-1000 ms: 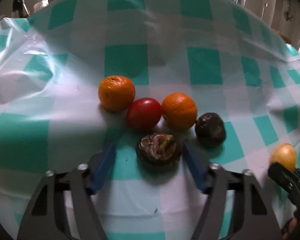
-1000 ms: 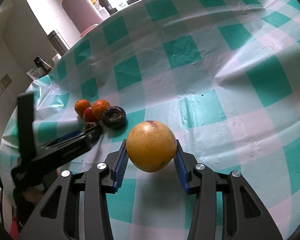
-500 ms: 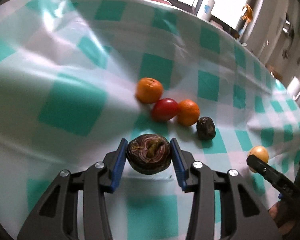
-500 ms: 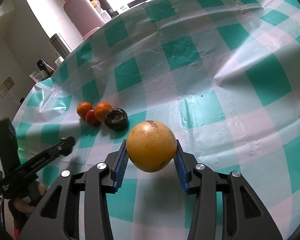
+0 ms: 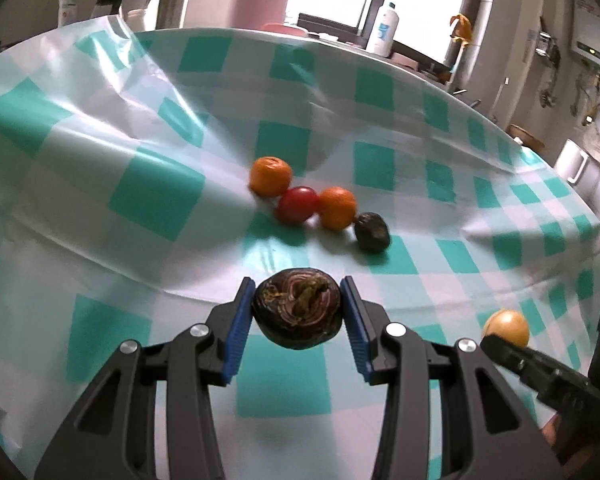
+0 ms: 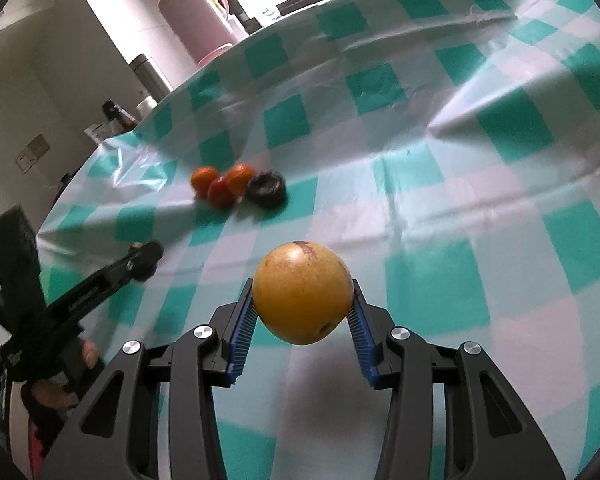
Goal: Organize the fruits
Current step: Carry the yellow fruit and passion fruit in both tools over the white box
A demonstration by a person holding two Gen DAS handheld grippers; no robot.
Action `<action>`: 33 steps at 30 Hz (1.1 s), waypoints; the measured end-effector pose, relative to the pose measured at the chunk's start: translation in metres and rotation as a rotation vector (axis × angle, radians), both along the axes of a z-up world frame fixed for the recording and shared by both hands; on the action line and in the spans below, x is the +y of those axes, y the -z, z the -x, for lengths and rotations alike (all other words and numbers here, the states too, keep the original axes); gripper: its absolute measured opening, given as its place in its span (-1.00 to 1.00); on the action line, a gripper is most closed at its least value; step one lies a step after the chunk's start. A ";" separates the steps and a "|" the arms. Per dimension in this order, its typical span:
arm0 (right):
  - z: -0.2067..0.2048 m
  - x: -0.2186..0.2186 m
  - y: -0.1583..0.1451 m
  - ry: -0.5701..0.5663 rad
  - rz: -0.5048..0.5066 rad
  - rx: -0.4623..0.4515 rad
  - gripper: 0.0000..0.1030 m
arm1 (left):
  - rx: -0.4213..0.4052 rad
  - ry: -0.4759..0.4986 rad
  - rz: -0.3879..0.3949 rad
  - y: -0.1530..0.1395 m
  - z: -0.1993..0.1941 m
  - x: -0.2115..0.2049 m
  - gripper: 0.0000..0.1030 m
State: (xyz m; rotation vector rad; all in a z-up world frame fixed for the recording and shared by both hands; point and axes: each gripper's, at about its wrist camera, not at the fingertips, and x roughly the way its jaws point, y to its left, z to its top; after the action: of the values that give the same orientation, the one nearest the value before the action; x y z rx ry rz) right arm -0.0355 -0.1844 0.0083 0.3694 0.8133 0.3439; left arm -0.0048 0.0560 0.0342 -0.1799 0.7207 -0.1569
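My left gripper (image 5: pixel 298 312) is shut on a dark wrinkled fruit (image 5: pixel 298 312) and holds it above the checked cloth. My right gripper (image 6: pixel 302 300) is shut on a yellow-orange round fruit (image 6: pixel 302 296), which also shows in the left wrist view (image 5: pixel 506 326). On the cloth sit two oranges (image 5: pixel 270 176) (image 5: pixel 337 207), a red fruit (image 5: pixel 296 205) between them, and another dark fruit (image 5: pixel 372 231) at the right end. The same group shows in the right wrist view (image 6: pixel 236 186). The left gripper appears at the left of the right wrist view (image 6: pixel 148 256).
The table wears a wrinkled teal-and-white checked cloth (image 5: pixel 160 200) with raised folds at the left. A pink flask (image 6: pixel 192 20), a steel bottle (image 6: pixel 150 76) and a white bottle (image 5: pixel 388 28) stand past the far edge.
My left gripper closed on the dark wrinkled fruit, lifted it and drew back from the fruit group. The right gripper kept its fruit and rose slightly.
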 end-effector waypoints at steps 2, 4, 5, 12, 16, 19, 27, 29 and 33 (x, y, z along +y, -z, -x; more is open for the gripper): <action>0.009 0.002 0.000 -0.012 -0.001 0.001 -0.14 | -0.012 0.006 -0.011 0.000 0.005 -0.003 -0.15; 0.019 0.005 -0.001 -0.030 0.007 -0.004 -0.14 | -0.023 0.011 -0.012 -0.001 0.012 -0.003 -0.15; 0.022 0.006 -0.001 -0.036 0.010 -0.006 -0.14 | -0.024 0.015 -0.008 -0.001 0.014 -0.003 -0.15; 0.044 0.010 -0.003 -0.071 0.012 -0.012 -0.14 | -0.050 0.020 -0.042 -0.005 0.034 -0.011 -0.15; 0.054 0.007 -0.004 -0.076 0.022 -0.018 -0.14 | -0.045 0.047 -0.071 -0.002 0.049 -0.027 -0.15; 0.060 0.002 -0.006 -0.070 0.041 -0.025 -0.14 | -0.046 0.077 -0.090 -0.001 0.059 -0.041 -0.15; 0.082 -0.026 -0.008 -0.029 0.056 -0.048 -0.14 | -0.069 0.171 -0.174 -0.003 0.090 -0.087 -0.15; 0.088 -0.035 -0.009 -0.017 0.057 -0.056 -0.14 | -0.069 0.197 -0.191 -0.002 0.097 -0.098 -0.15; 0.101 -0.052 -0.011 0.007 0.058 -0.071 -0.14 | -0.077 0.247 -0.227 -0.001 0.111 -0.121 -0.15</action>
State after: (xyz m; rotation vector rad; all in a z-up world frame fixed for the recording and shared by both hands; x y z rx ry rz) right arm -0.1365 -0.2362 0.0189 0.3040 0.7509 0.3246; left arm -0.1154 -0.0652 0.0353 0.1325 0.6765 -0.3140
